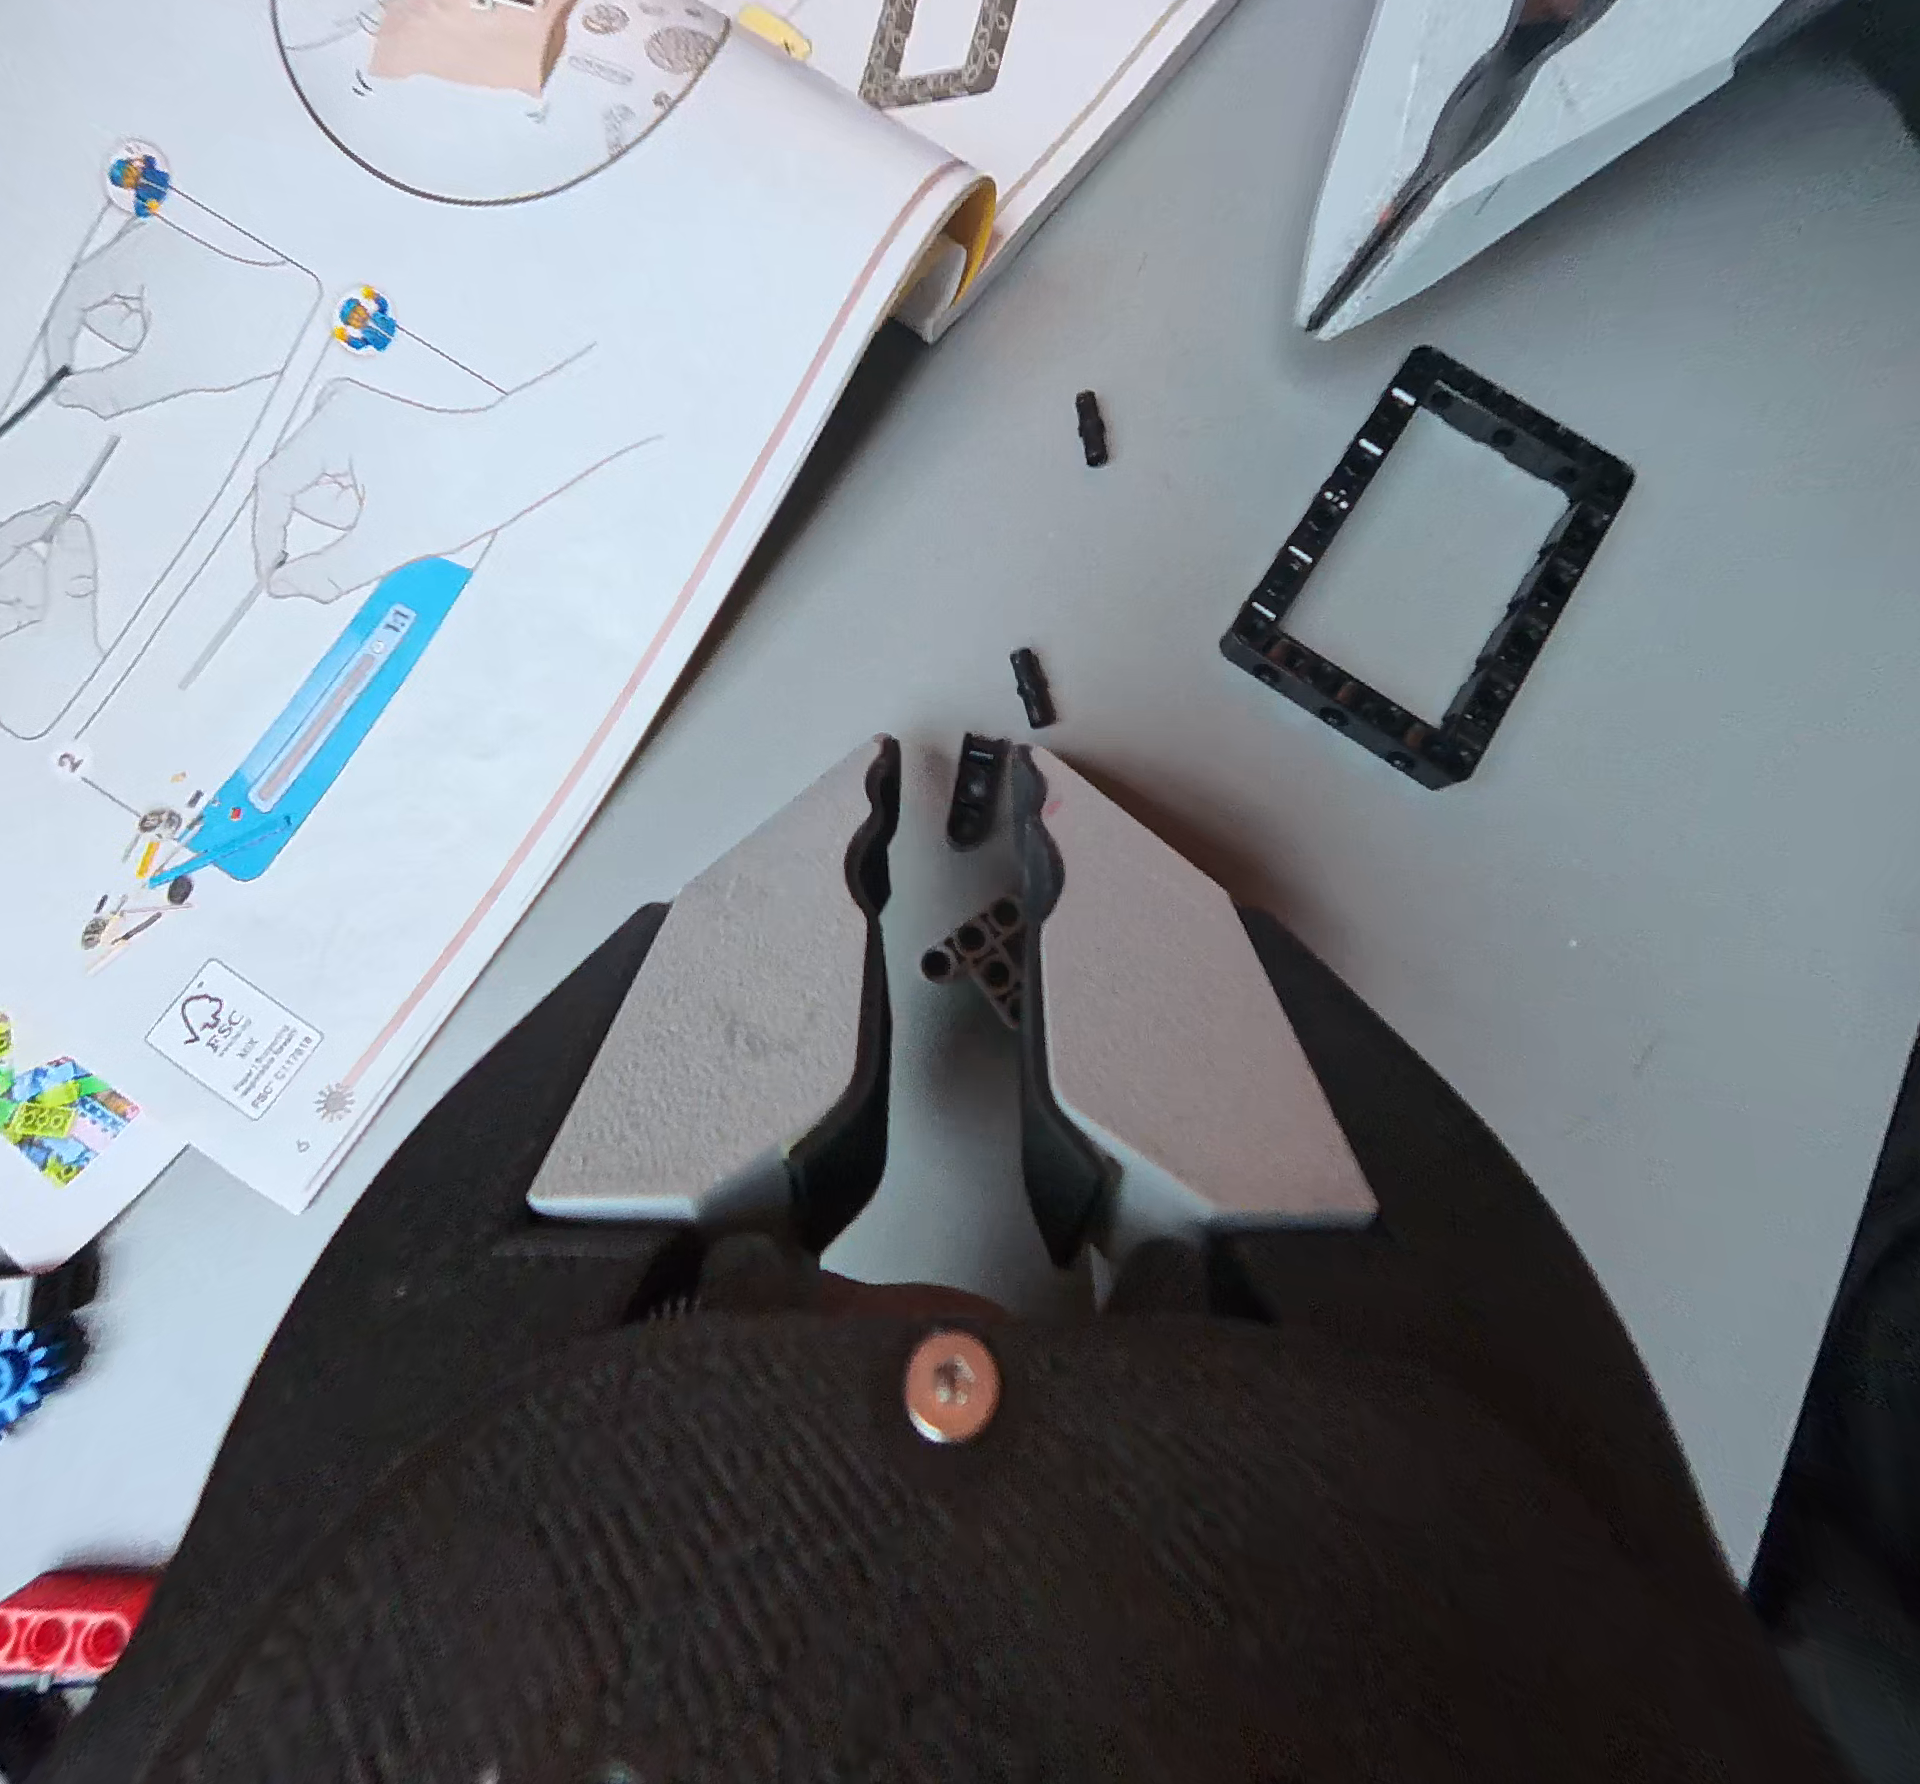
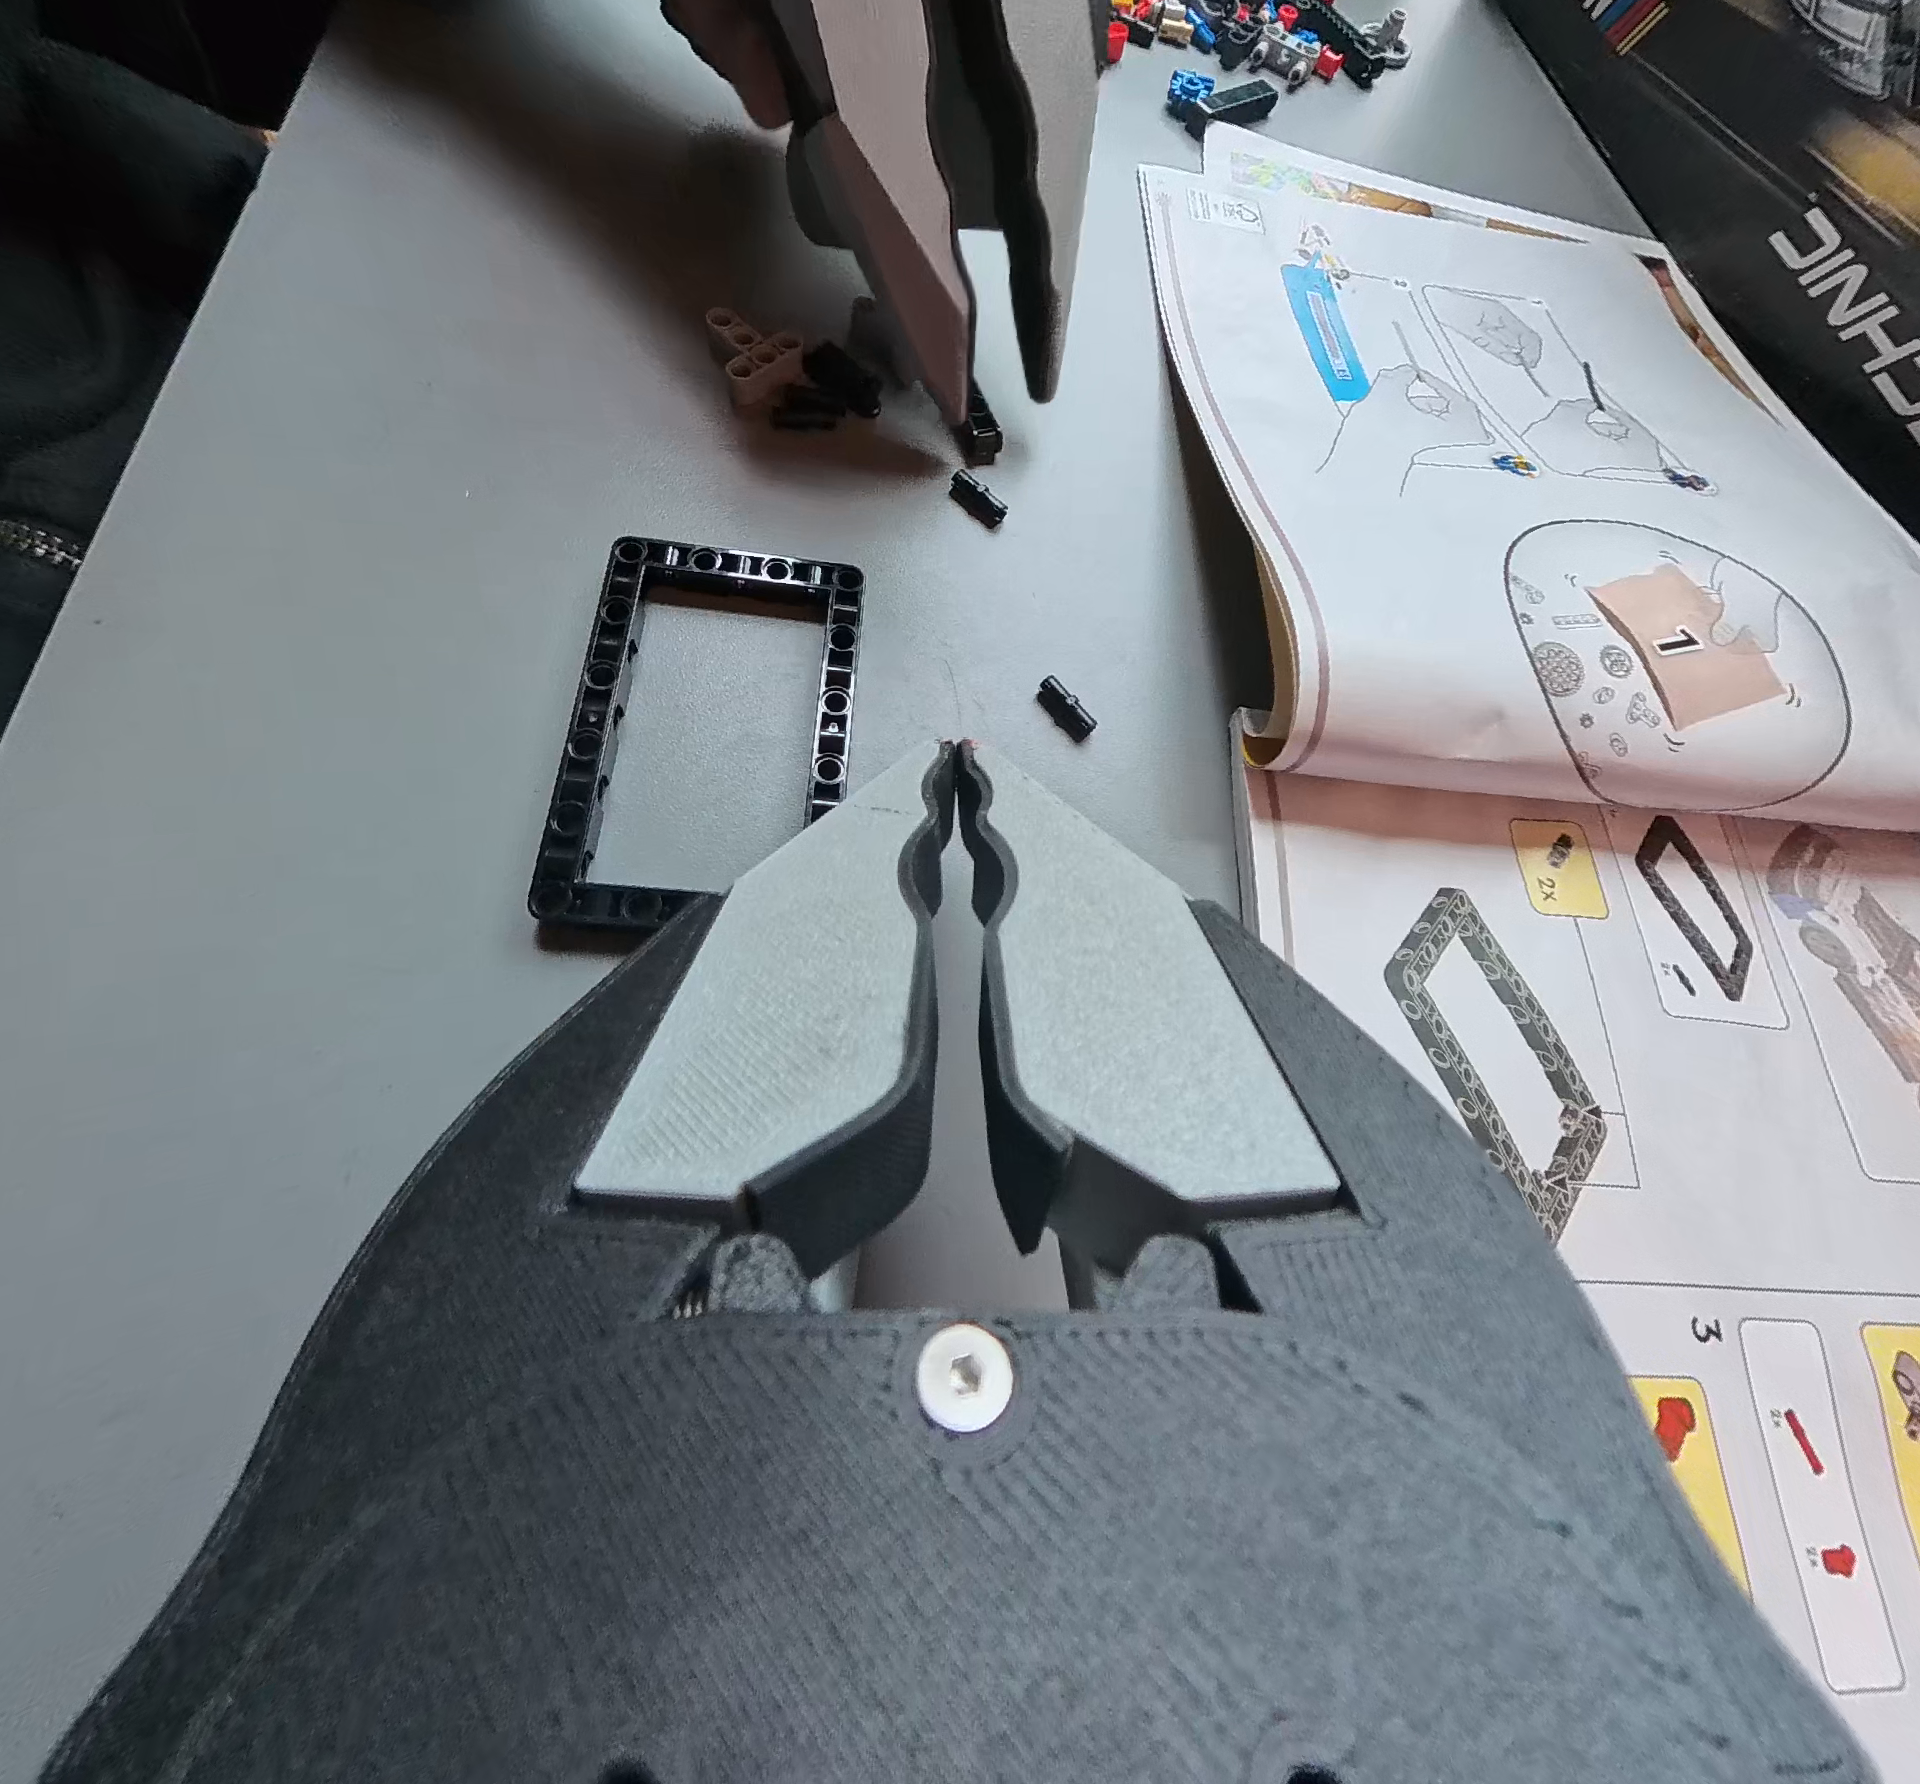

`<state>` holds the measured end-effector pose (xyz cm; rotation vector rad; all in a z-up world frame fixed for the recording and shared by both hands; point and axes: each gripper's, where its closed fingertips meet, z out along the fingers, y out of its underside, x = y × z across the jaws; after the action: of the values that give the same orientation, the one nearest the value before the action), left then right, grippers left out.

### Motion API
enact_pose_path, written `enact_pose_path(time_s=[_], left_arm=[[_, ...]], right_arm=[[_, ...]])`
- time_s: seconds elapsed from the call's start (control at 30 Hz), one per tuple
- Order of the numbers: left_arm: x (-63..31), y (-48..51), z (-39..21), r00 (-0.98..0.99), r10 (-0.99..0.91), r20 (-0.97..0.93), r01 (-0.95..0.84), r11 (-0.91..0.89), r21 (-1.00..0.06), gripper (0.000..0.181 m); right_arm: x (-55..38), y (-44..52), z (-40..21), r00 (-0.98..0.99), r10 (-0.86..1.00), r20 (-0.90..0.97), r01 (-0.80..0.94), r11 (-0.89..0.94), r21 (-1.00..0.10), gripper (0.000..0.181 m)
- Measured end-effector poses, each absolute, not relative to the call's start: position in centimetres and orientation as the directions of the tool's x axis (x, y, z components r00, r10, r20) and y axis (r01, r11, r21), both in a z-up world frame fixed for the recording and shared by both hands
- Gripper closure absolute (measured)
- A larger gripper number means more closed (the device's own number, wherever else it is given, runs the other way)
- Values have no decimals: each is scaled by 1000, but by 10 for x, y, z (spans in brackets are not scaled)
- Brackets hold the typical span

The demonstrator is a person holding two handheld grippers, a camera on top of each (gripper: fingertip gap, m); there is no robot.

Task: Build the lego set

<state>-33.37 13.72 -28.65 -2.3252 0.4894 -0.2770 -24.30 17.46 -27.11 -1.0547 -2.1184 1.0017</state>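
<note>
Left gripper (image 1: 951, 758) sits low on the table (image 1: 1455, 1111), jaws apart around a small black piece (image 1: 975, 789), lined up to pinch it. Right gripper (image 2: 956, 760), jaws together and empty, waits beside the black frame (image 2: 707, 726).

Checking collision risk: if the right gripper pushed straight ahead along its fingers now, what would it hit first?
Probably nothing close: the right gripper is shut, with bare grey table just ahead. The black frame lies left of that line and a loose black pin right. Farther on, another pin and the left gripper; depth is unclear.
</note>
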Motion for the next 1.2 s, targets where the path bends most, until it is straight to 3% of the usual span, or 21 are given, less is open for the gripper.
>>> enact_pose_path(time_s=[0.37,1.2], left_arm=[[-354,159,-255,944,-330,-24,-193,-490,-850,163],[-361,160,-259,951,-305,-37,-191,-492,-849,165]], right_arm=[[-243,176,-272,-528,836,149,415,407,-814,181],[-243,176,-273,-530,834,153,417,414,-810,181]])
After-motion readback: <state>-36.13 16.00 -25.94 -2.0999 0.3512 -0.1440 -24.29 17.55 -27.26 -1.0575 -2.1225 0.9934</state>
